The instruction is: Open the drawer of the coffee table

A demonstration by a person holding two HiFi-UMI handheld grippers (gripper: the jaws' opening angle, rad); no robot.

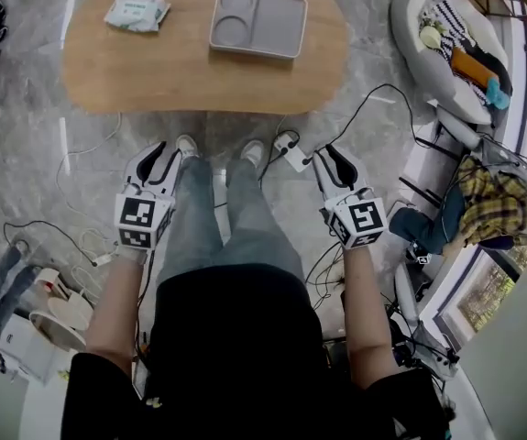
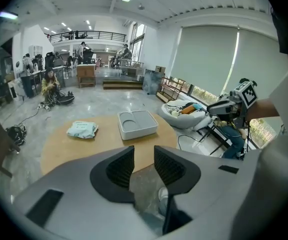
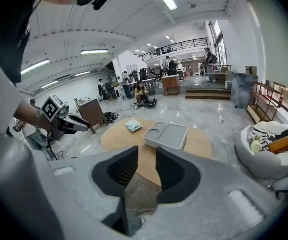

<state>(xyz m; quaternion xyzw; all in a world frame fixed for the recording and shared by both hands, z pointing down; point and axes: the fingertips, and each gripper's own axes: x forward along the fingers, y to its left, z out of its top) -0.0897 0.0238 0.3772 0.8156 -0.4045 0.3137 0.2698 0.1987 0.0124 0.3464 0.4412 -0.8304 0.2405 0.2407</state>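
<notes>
Ahead, grey divided tray beside wipes pack on oval coffee table.

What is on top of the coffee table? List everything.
On the coffee table lie a gray divided tray, empty, and a soft pack of wipes, apart from each other. The wooden top hides whatever is beneath it, including any drawer.

The coffee table is tan, the tray grey, the packet pale green (floor marbled grey).
</notes>
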